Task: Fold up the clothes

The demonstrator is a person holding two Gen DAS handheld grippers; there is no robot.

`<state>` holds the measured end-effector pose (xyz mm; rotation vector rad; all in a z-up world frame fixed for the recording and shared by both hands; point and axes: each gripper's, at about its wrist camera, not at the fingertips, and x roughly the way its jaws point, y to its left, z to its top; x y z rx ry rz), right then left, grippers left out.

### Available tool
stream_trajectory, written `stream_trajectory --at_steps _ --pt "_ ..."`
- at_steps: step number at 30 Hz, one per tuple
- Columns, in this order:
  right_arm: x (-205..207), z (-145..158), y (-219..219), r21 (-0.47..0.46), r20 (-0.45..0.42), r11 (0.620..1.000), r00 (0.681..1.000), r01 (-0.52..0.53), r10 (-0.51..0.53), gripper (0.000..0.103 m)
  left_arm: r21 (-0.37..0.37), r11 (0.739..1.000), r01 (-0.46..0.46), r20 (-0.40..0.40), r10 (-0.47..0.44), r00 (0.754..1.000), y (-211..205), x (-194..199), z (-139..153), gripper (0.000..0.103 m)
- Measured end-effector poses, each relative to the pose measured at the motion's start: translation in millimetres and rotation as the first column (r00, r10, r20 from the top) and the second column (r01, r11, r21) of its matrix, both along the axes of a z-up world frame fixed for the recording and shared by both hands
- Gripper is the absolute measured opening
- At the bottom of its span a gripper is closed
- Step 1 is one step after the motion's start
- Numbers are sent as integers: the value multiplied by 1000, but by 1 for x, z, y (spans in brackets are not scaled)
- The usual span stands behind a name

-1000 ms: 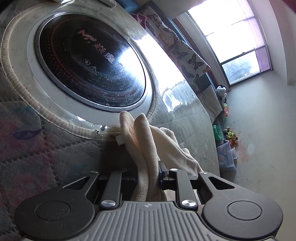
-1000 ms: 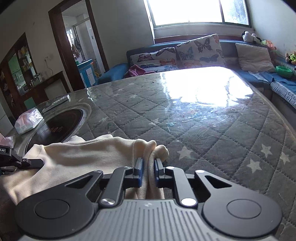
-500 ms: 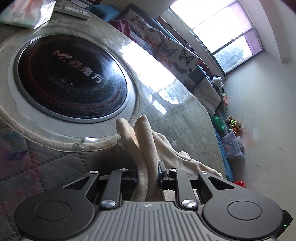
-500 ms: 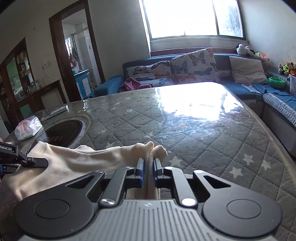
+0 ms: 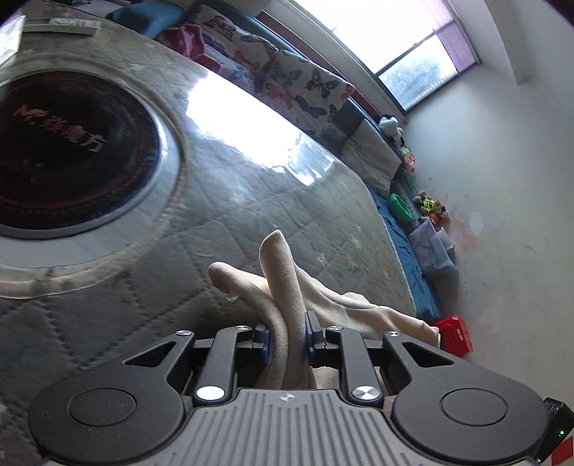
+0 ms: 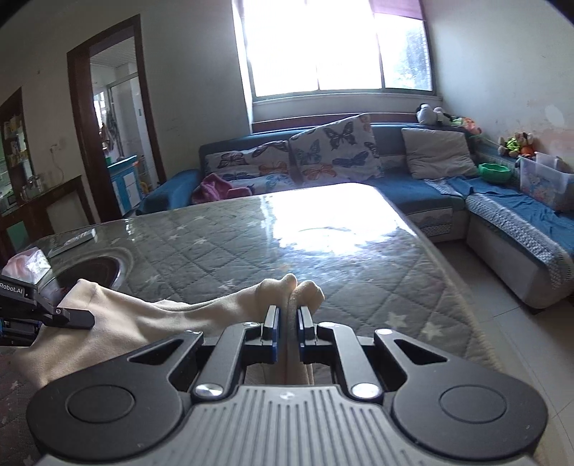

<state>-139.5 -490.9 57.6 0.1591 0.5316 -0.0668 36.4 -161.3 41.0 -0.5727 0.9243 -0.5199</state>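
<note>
A: How do the jaws of the left gripper (image 5: 287, 335) stand?

B: Nearly closed, pinching a bunched fold of the cream-coloured soft knit garment (image 5: 283, 283). Two rounded folds of cloth stick up past the blue pads.

A: And the right gripper (image 6: 288, 328)?

B: Its jaws are almost fully together, clamped on another thin bunch of the same cream garment (image 6: 150, 322), with two small lumps of cloth poking out just beyond the tips.

A: Where does the garment lie between them?

B: In the right wrist view it stretches from the right jaws leftward to the left gripper (image 6: 68, 315), sagging a little, over the near edge of the grey quilted star-patterned bench cover under clear plastic (image 6: 251, 243).

A: What else is on the bench?

B: A round black glass cooktop set in a pale ring (image 5: 71, 143) is near the left gripper. Beyond it lie a flat dark remote-like item (image 5: 61, 25) and a soft pack of tissues (image 6: 30, 261) at the far corner.

A: And beyond the bench?

B: A blue corner sofa (image 6: 423, 186) with butterfly-print cushions (image 6: 333, 147), a green bowl (image 6: 497, 172) and a bright window (image 6: 337, 46). Nothing stands between the two grippers but the cloth.
</note>
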Motion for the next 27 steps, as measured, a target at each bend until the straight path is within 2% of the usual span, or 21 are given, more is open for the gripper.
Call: stream_trajectory --at_steps 16,27 --pt "-27 8 -53 -38 21 988 989 149 -148 9 53 987 150 25 -152 988 -86 5 4 20" --pt "-33 8 -76 -57 25 976 978 210 -209 9 88 973 214 54 -219 974 -122 7 12 20"
